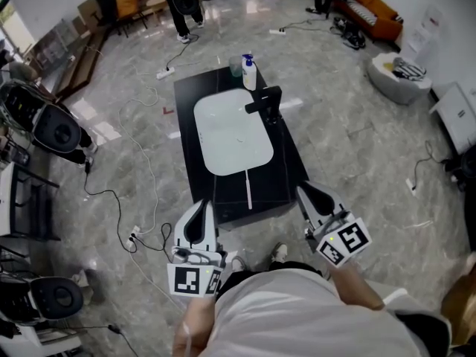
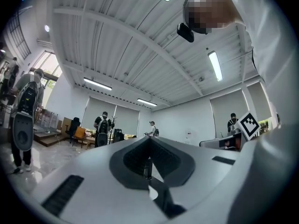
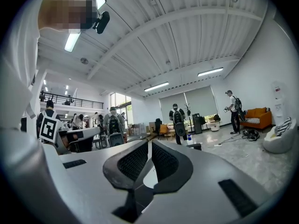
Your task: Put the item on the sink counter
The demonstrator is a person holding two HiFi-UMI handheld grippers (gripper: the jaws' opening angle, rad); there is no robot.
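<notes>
Jaws of the left gripper [image 2: 149, 142] are clenched together on nothing, and those of the right gripper [image 3: 150, 143] are likewise pressed flat and empty. The one bottle [image 1: 249, 73], white with a blue pump top, stands on the black tabletop [image 1: 286, 171] at its far end, in the upper middle of the head view and well apart from both grippers. Its label is too small to read. Just left of it is one greenish cup [image 1: 236, 68]. Below these lie one white basin [image 1: 230, 132], one black faucet [image 1: 266, 103] on its right rim, and one thin white stick [image 1: 248, 188] near the tabletop's near edge.

Only the head view shows this layout, with the left gripper [image 1: 202, 208] and right gripper [image 1: 305, 192] low in the frame, each bearing one marker cube [image 1: 195, 280] of black squares with no lettering. The gripper views tilt upward instead. They show a ribbed white ceiling [image 2: 131, 36] with strip lamps [image 2: 215, 65] and several people standing far off. The right gripper view alone catches the bottle [image 3: 188, 137], tiny at mid-frame, and an orange sofa [image 3: 258, 117] at the right.
</notes>
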